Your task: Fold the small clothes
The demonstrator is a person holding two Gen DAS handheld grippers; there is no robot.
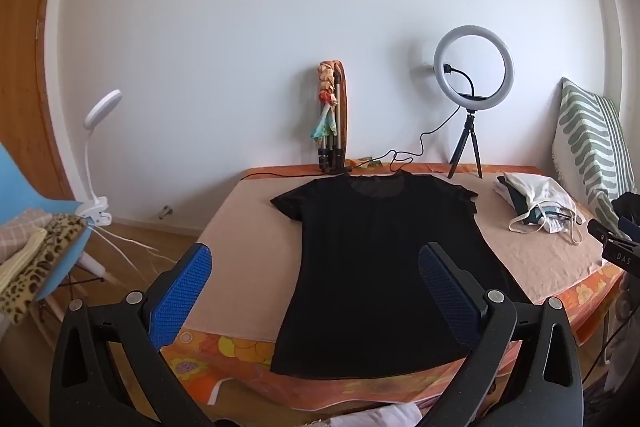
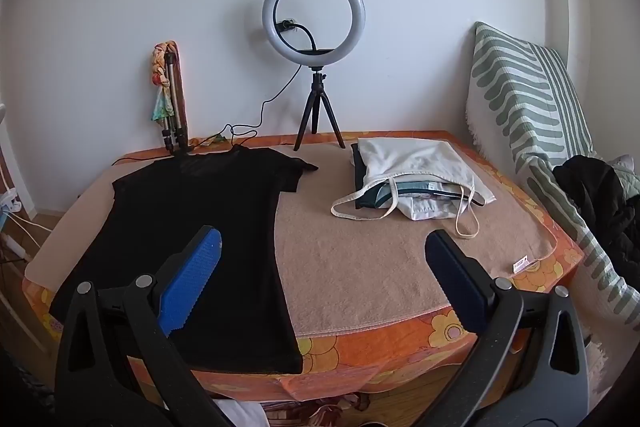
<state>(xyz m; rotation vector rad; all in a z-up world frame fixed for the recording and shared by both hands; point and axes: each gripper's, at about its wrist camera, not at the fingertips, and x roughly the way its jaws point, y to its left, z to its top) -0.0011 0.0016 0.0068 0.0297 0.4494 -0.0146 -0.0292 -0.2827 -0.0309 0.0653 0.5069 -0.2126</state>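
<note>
A black short-sleeved T-shirt lies spread flat on the beige blanket, neck toward the wall and hem at the near edge; it also shows in the right wrist view. My left gripper is open and empty, hovering above the shirt's lower half. My right gripper is open and empty, above the blanket just right of the shirt's lower right side. Part of the right gripper shows at the right edge of the left wrist view.
A pile of folded clothes topped by a white garment lies at the back right. A ring light on a tripod and a folded tripod stand by the wall. A striped cushion and dark clothing sit right. A chair with fabrics stands left.
</note>
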